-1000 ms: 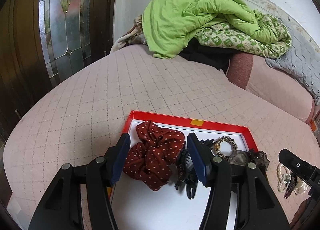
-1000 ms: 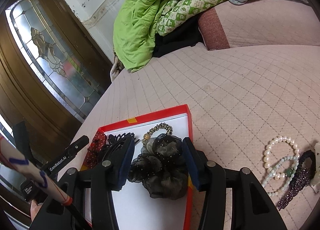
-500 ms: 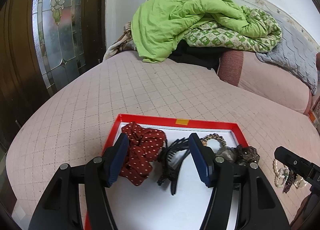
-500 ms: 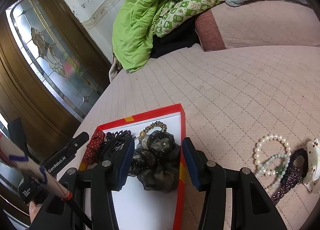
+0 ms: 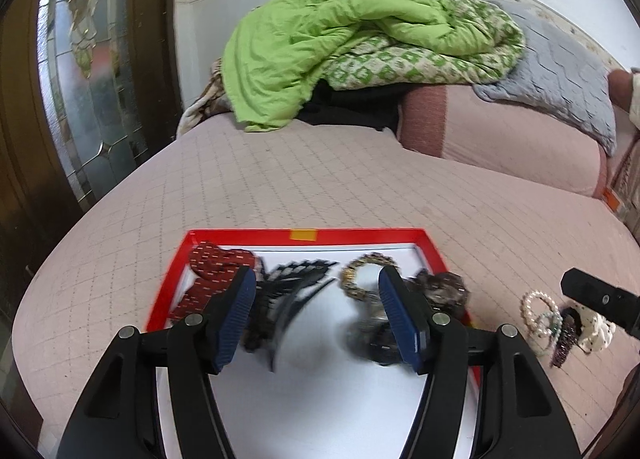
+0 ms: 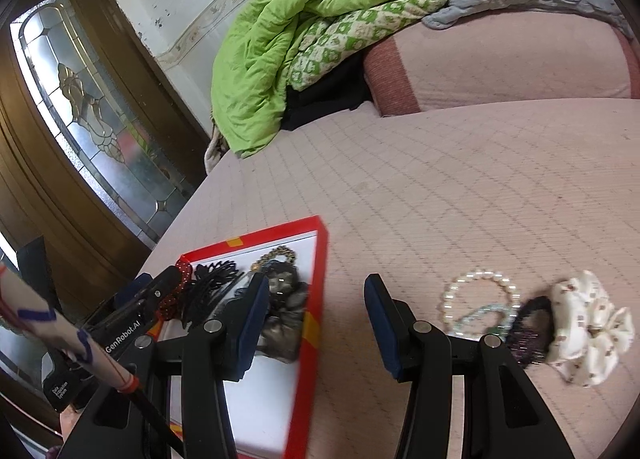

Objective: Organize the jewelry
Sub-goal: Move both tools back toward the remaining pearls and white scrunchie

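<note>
A red-rimmed tray with a white floor lies on the pink quilted bed. It holds a red dotted scrunchie, a black claw clip, a gold bead bracelet and a dark sheer scrunchie. My left gripper hovers open over the claw clip and the tray floor, with nothing between its pads. My right gripper is open above the tray's right rim, and the dark scrunchie sits beside its left finger. To the right lie a pearl bracelet, a glittery dark clip and a white scrunchie.
A green quilt and a grey blanket are piled at the far side over a pink bolster. A stained-glass door stands at the left. Bare pink bedspread stretches beyond the tray.
Both grippers have moved right. The left one went from over the red scrunchie to over the claw clip. The right one went from over the dark scrunchie to the tray's right rim.
</note>
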A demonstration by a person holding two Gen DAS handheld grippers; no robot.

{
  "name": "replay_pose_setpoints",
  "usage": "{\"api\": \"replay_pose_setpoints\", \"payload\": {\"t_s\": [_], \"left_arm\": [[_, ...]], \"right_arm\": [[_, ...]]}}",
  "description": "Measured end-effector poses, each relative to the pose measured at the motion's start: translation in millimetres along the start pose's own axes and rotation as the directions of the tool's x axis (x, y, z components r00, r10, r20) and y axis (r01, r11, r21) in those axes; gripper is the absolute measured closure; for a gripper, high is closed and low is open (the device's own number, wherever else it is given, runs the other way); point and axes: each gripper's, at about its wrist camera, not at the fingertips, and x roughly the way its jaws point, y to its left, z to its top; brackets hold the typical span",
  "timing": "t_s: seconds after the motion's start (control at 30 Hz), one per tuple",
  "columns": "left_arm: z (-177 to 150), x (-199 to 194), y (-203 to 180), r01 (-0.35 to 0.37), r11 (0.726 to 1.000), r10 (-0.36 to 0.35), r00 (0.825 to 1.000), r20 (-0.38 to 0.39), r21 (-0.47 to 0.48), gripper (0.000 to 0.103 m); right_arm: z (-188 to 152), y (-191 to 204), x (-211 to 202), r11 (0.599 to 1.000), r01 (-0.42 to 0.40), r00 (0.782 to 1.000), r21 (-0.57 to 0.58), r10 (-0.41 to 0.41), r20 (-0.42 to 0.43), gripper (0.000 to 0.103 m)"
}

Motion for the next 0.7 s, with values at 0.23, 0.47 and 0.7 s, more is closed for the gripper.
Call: {"api": "replay_pose_setpoints", "payload": {"t_s": [0.23, 0.47, 0.7], "left_arm": [[-6.3, -3.0, -37.6, 0.041, 0.998, -0.041, 0.999, -0.006, 0.044, 0.04], [-15.0, -8.8, -80.7, 0.142, 0.986, -0.139, 0.989, -0.041, 0.089, 0.04], [-32.4, -2.7, -120.8, 0.271, 0.952, -0.249, 0.956, -0.153, 0.143, 0.04]], "right_arm": [[0.3, -28.2, -28.6, 0.999, 0.035, 0.999, 0.023, -0.036, 0.021, 0.049], [2.4, -64.5, -65.9, 0.994, 0.083, 0.994, 0.065, -0.087, 0.062, 0.049], [-11.9, -133.0, -117.9, 0.966, 0.195, 0.976, 0.169, -0.209, 0.067, 0.049]]}}
